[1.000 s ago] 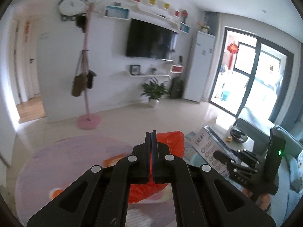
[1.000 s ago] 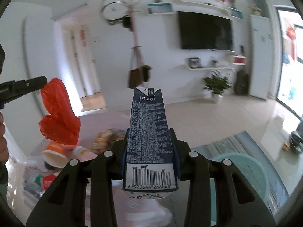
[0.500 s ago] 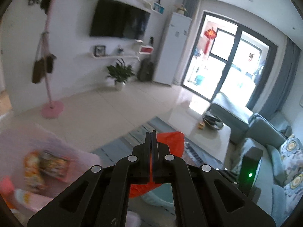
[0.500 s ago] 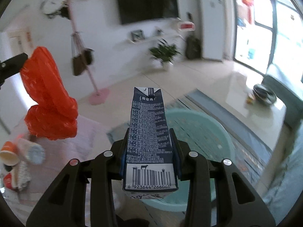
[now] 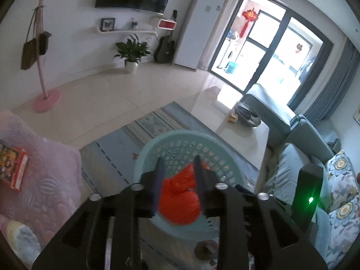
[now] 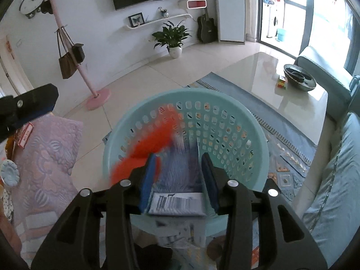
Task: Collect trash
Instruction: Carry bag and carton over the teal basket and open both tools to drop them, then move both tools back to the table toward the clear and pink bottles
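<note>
Trash is going into the basket [image 6: 254, 135] now: the milk carton [image 6: 177, 180], blurred, sits low between the right claw's [image 6: 180, 168] jaws, which are opening and no longer press it, directly over the basket. The red plastic bag [image 5: 180, 199] hangs blurred above the basket too, between the left claw's [image 5: 178, 171] opening jaws, apparently released. Left to collect, I judge: a red snack box [image 5: 12, 165] and smaller bits on the pink-covered surface [image 5: 51, 175] left of the basket. Both claws tilt steeply down over the basket, side by side.
</note>
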The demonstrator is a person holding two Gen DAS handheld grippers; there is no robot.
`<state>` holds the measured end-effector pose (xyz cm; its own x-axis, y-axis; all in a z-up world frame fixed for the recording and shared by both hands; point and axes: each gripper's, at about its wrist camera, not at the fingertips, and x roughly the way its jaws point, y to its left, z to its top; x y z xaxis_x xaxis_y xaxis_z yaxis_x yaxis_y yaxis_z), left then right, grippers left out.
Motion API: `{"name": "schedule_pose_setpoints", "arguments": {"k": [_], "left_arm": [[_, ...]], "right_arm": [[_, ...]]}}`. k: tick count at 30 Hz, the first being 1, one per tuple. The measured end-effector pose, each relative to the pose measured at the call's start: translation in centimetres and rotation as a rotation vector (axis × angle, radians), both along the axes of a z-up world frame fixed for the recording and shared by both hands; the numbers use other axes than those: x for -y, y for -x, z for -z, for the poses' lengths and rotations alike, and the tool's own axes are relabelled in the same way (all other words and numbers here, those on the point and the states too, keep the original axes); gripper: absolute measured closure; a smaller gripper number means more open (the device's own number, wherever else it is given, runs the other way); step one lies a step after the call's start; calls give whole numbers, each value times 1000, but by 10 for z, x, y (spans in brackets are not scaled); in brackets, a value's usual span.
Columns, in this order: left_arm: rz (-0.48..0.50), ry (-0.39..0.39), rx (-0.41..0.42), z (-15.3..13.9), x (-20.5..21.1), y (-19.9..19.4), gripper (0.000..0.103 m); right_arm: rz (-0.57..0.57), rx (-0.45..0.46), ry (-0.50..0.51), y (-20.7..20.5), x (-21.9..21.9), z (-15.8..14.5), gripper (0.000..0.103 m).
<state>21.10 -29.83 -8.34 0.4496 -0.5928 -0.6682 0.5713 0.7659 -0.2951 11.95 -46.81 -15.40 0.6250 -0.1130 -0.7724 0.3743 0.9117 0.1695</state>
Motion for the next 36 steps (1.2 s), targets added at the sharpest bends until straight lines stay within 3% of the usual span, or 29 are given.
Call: {"name": "schedule_pose_setpoints", "arguments": {"k": [2, 4, 6, 12, 23, 29, 31, 36], "left_arm": [[-4, 5, -3, -2, -8, 3, 65], [-18, 16, 8, -7, -20, 9, 52], [-30, 22, 35, -16, -34, 16, 49], [-77, 68, 80, -42, -75, 40, 44], [-251, 97, 250, -100, -198, 124, 44], [-390, 53, 287, -105, -281, 157, 42], [-434, 38, 294, -103, -311, 164, 35], [-532, -38, 243, -81, -390, 164, 27]], "right_arm": [[6, 7, 10, 1, 2, -2, 47], [6, 26, 10, 5, 0, -7, 45], [-1, 40, 14, 8, -4, -13, 45], [-59, 93, 35, 13, -29, -39, 45], [-286, 289, 83, 39, -145, -116, 41], [-434, 348, 87, 51, -219, -128, 40], [-471, 346, 101, 51, -240, -127, 40], [-521, 324, 99, 47, -268, -123, 40]]}}
